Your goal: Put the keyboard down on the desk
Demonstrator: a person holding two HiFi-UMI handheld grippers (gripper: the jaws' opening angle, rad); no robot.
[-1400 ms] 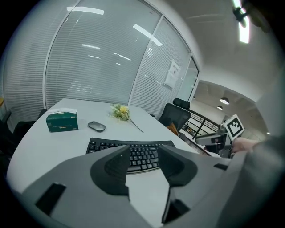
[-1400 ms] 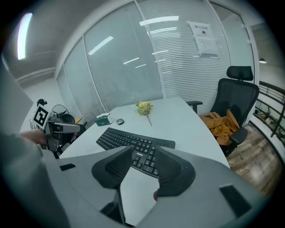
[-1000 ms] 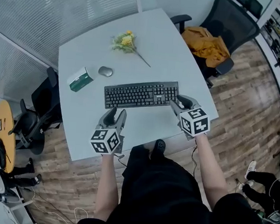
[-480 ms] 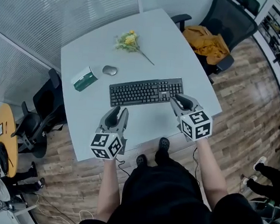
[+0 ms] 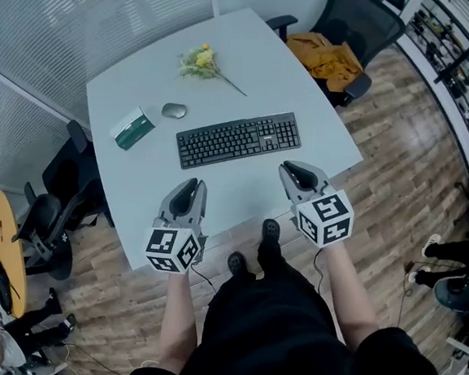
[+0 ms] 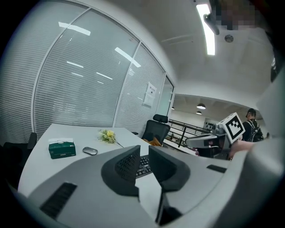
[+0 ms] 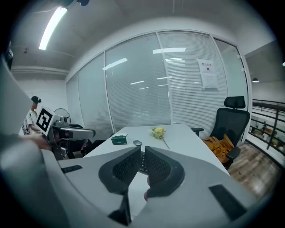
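Two grippers, one keyboard, one desk: entries by view.

**Head view.**
- Keyboard point(image 5: 239, 140): black, full length. It lies flat on the desk point(image 5: 242, 195) at mid-desk, its long side roughly along the near edge. By the look of it, the set-down is done.
- Left gripper point(image 5: 189, 188) and right gripper point(image 5: 293, 173): both hang over the near edge, apart from the keyboard and touching nothing.
- Mouse point(image 5: 173, 110) and green box point(image 5: 132, 128): toward the left edge.
- Flower point(image 5: 200, 62): toward the far corner.

**Left gripper view.**
- Left gripper point(image 6: 144, 149): its jaws have just been closing and now stand at a narrow gap. Nothing is between the pads.
- Keyboard point(image 6: 143, 165): shows only through that gap, out on the desk beyond.

**Right gripper view.**
- Right gripper point(image 7: 142, 149): its jaws have just been closing too, down to a slit. Nothing is held.
- Keyboard point(image 7: 142, 163): a sliver of it shows through the slit, lying on the desk beyond the jaws.

**Handling, as a judgement.**
- Weight and stiffness: you should find the keyboard light and fairly stiff, a long thin plastic slab. It may flex or tip if you lift it by one end.
- Surface: the casing is probably smooth, and the keycaps will give under the pads.
- Where to hold: should you lift it again, take it at both short ends. Pinch the frame rim rather than the keys.
- Carrying: keep the two grippers level with each other.
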